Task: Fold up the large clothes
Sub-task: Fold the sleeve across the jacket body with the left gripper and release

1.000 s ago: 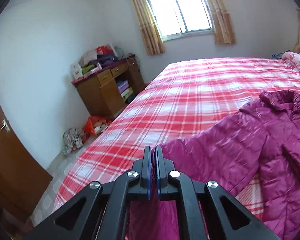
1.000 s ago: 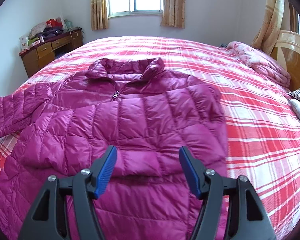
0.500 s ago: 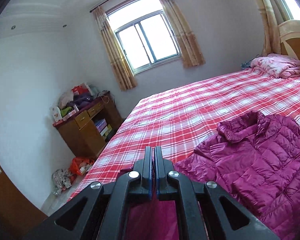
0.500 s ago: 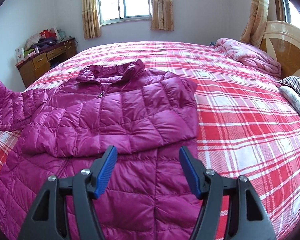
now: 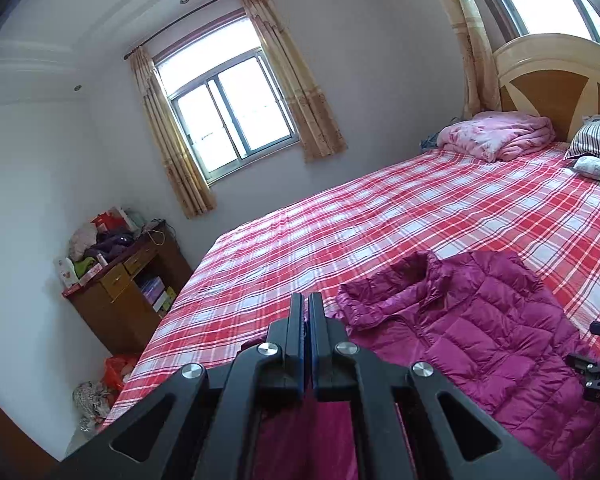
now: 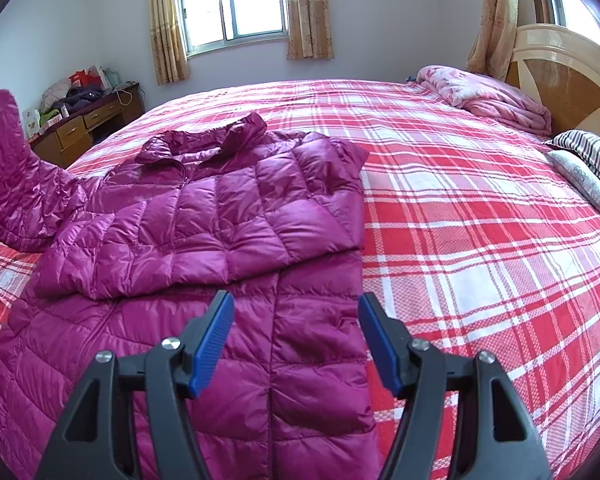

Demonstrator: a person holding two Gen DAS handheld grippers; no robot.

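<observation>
A magenta quilted puffer jacket (image 6: 236,216) lies front-up on the red plaid bed (image 6: 480,240), one sleeve folded across its chest. My left gripper (image 5: 306,312) is shut on the other sleeve (image 6: 8,168) and holds it raised above the bed's left edge; magenta fabric hangs below the jaws (image 5: 300,436). My right gripper (image 6: 296,340) is open and empty, hovering over the jacket's lower right part. The jacket's collar and body show in the left wrist view (image 5: 472,332).
A folded pink blanket (image 6: 484,96) and striped pillows (image 6: 588,152) lie by the wooden headboard (image 6: 568,76). A cluttered wooden desk (image 5: 124,292) stands left of the bed under the window, with bags (image 5: 112,372) on the floor beside it.
My left gripper has lifted the sleeve and swung up and rightward toward the jacket body. My right gripper has drawn back toward the hem, still open.
</observation>
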